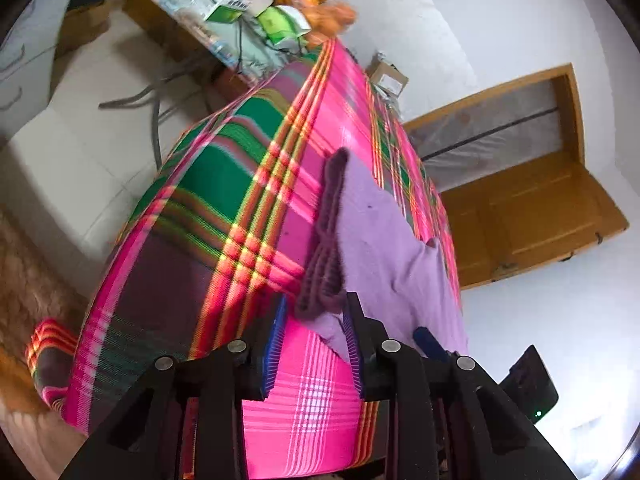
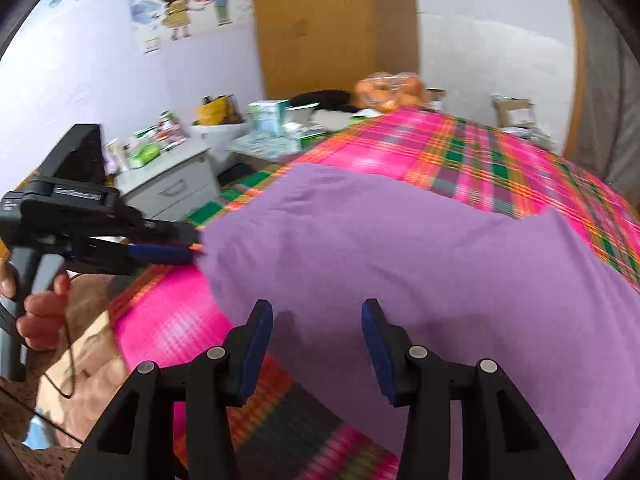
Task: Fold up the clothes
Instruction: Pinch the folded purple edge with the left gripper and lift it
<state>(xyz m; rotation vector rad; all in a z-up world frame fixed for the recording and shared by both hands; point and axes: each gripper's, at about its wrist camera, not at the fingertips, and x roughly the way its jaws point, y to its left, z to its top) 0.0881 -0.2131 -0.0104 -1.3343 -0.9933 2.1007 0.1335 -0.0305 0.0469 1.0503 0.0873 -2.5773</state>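
A purple garment (image 1: 380, 232) (image 2: 400, 260) with a darker ribbed hem (image 1: 326, 240) lies spread on a bed with a pink and green plaid sheet (image 1: 240, 200) (image 2: 460, 148). My left gripper (image 1: 317, 300) (image 2: 196, 248) is at the garment's near corner, its blue pads closed on the bunched hem, and the corner is lifted slightly off the sheet. My right gripper (image 2: 316, 312) hovers over the garment's near edge, open, with nothing between its pads. One of its blue fingers (image 1: 426, 340) shows at the lower right of the left wrist view.
A cluttered table (image 1: 208, 28) with boxes and a bag of oranges (image 2: 392, 88) stands past the bed's far end. A grey drawer cabinet (image 2: 172, 184) is on the left. A wooden door (image 1: 532, 216) and pale floor (image 1: 80, 148) flank the bed. A hand (image 2: 40, 308) holds the left gripper's handle.
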